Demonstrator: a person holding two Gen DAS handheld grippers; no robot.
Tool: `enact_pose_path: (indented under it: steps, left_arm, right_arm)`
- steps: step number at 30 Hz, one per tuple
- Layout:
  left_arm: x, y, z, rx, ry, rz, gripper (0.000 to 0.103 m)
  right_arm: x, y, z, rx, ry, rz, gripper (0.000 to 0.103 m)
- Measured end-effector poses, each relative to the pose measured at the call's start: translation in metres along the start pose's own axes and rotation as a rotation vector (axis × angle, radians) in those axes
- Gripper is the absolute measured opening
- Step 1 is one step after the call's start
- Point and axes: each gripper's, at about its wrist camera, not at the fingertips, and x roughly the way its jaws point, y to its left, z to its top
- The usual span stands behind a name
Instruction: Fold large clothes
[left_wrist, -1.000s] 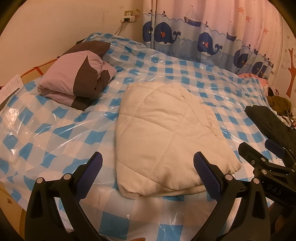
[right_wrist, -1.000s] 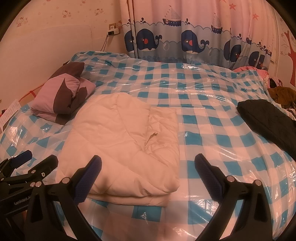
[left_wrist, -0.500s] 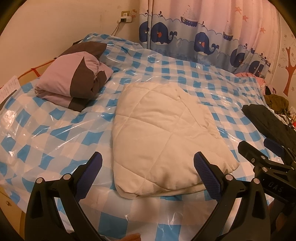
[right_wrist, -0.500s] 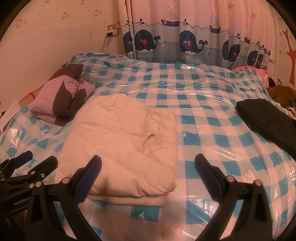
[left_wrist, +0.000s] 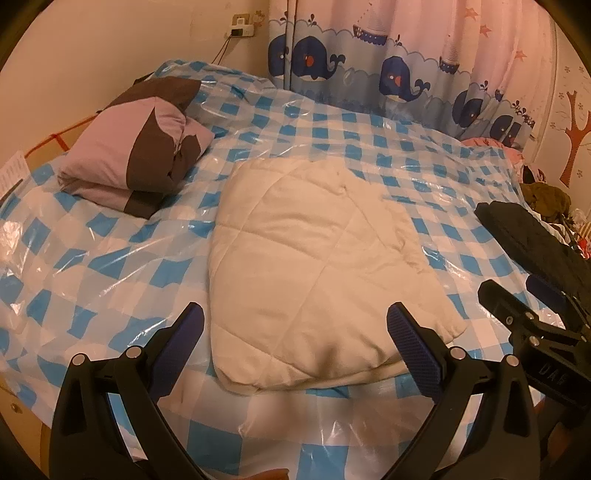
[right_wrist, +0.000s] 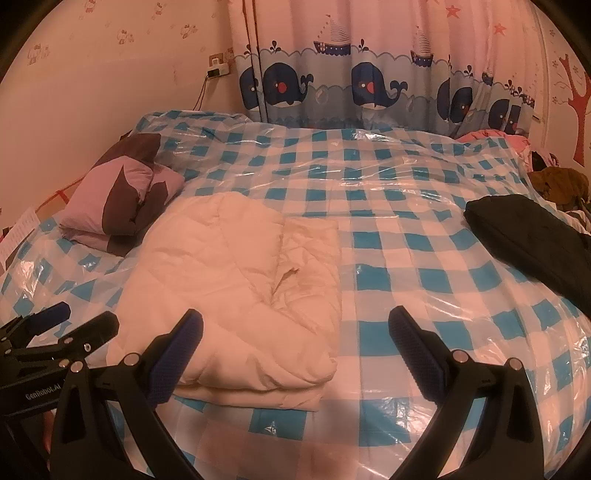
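Observation:
A cream quilted garment (left_wrist: 314, 273) (right_wrist: 236, 280) lies folded into a thick rectangle on the blue-and-white checked bed cover (left_wrist: 110, 266) (right_wrist: 406, 229). My left gripper (left_wrist: 295, 332) hovers open just short of its near edge, nothing between the fingers. My right gripper (right_wrist: 295, 332) is open too, its left finger over the garment's near right corner and its right finger over bare cover. Each gripper shows in the other's view: the right gripper (left_wrist: 524, 306) beside the left, the left gripper (right_wrist: 70, 325) at the lower left.
A folded purple-and-brown garment (left_wrist: 140, 158) (right_wrist: 122, 192) lies at the far left of the bed. A black garment (left_wrist: 535, 240) (right_wrist: 528, 236) rests at the right edge. A whale-print curtain (right_wrist: 369, 81) hangs behind the bed, and brown clothing (right_wrist: 561, 184) is piled at the far right.
Both grippers have drawn back slightly and stayed open. The cream garment sits a little farther away in both views and has not moved on the bed.

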Motion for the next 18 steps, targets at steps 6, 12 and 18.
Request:
enact_pose_path:
  steps: [6,12,18]
  left_arm:
    - [-0.005,-0.012,0.003,0.026,-0.005,-0.007,0.095]
    - [-0.008,-0.022,0.005,0.039,-0.011,-0.014,0.095]
    - [-0.009,-0.023,0.005,0.037,-0.011,-0.011,0.095]
  right_arm:
    - [-0.005,-0.006,0.001,0.008,-0.011,0.0,0.096]
    - [-0.009,-0.011,0.0,0.021,-0.02,-0.007,0.096]
    - [-0.009,-0.014,0.0,0.026,-0.021,-0.008,0.096]
